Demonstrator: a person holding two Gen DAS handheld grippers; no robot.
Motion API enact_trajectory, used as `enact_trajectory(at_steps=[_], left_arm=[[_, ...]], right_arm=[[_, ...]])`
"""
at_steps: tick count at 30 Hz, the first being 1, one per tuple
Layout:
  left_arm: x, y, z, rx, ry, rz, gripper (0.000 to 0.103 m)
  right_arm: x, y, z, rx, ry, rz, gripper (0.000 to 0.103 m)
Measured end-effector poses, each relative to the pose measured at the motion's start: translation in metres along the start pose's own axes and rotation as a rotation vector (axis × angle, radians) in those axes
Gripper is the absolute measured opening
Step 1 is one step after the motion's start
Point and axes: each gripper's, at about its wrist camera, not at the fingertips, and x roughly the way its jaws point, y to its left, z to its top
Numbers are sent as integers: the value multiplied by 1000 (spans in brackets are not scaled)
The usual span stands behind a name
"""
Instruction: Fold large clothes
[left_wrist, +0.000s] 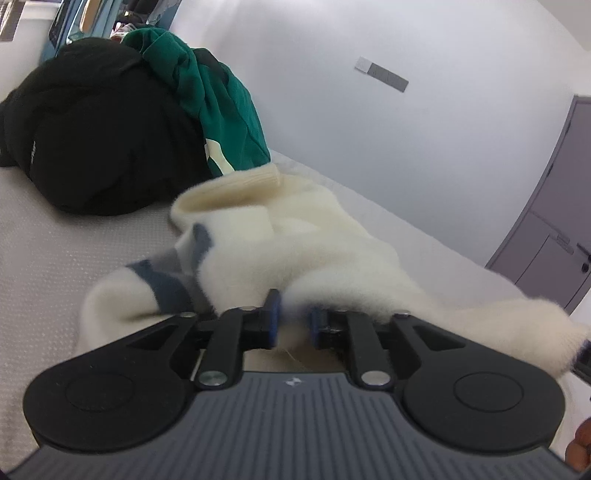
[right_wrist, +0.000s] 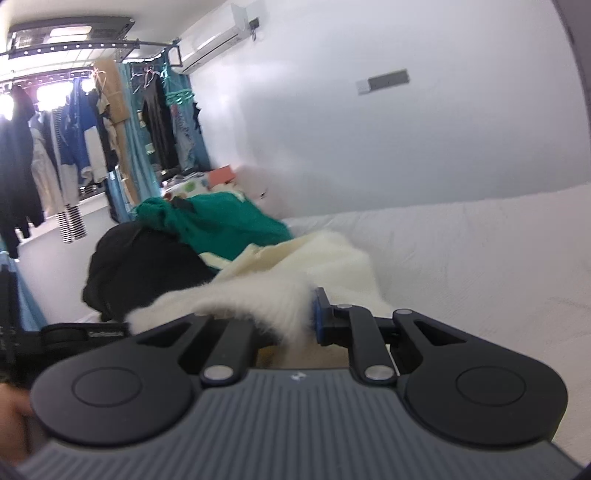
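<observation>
Cream sweater bunched on white bed, directly ahead of both tools. Left gripper pinching its fluffy edge. Right gripper half buried in fleece; grip unclear. Black and green clothes pile beyond.

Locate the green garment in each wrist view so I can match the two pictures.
Left wrist: green garment upper left of centre, draped over the black pile, behind the white sweater.
Right wrist: green garment left of centre, mid-height, on the black pile.
Shared landmark: grey wall plate on the white wall.
</observation>
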Motion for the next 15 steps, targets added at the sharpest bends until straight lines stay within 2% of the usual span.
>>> enact_trajectory(at_steps=[3,4,7,10,15], left_arm=[[-9,-3,-3,27,22,18,68],[-11,-4,-5,43,39,25,74],[-24,-11,-10,112,63,43,84],[-44,-26,-21,220,19,54,93],[-60,-65,-45,435,-60,-45,96]], right_arm=[[2,5,-7,-12,18,11,14],[5,10,-7,-15,23,16,14],[7,14,-4,-10,35,24,14],[9,14,-3,-8,45,29,14],[15,12,-3,13,77,34,14]])
